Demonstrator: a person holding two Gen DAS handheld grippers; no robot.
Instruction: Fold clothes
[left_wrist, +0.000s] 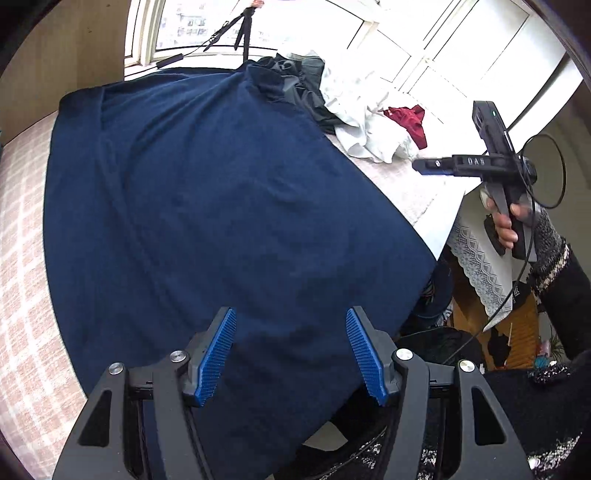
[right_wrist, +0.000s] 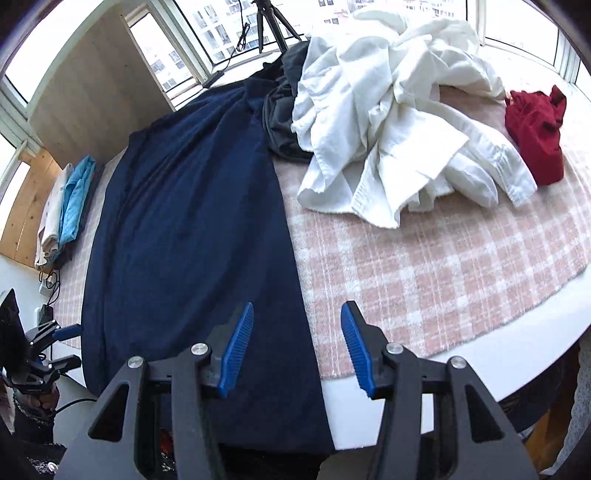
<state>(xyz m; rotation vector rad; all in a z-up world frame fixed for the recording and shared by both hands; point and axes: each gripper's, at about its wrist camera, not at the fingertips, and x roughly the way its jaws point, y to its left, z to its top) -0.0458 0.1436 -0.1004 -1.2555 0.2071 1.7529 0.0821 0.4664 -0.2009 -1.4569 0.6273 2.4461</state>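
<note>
Now the blue top (right_wrist: 192, 229) lies flat under the spread, empty fingers of the left gripper (left_wrist: 291, 354) and right gripper (right_wrist: 297, 347), so its near edge is best pinched evenly on both sides.

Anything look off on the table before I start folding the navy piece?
The navy garment hangs over the near table edge, and its far end lies against the dark clothes under the crumpled white shirt. Nothing spilled or damaged.

Daylight from the windows (right_wrist: 221, 33) blew out to white glare; fisheye curvature bent the edges, dark vignette ringed both views
</note>
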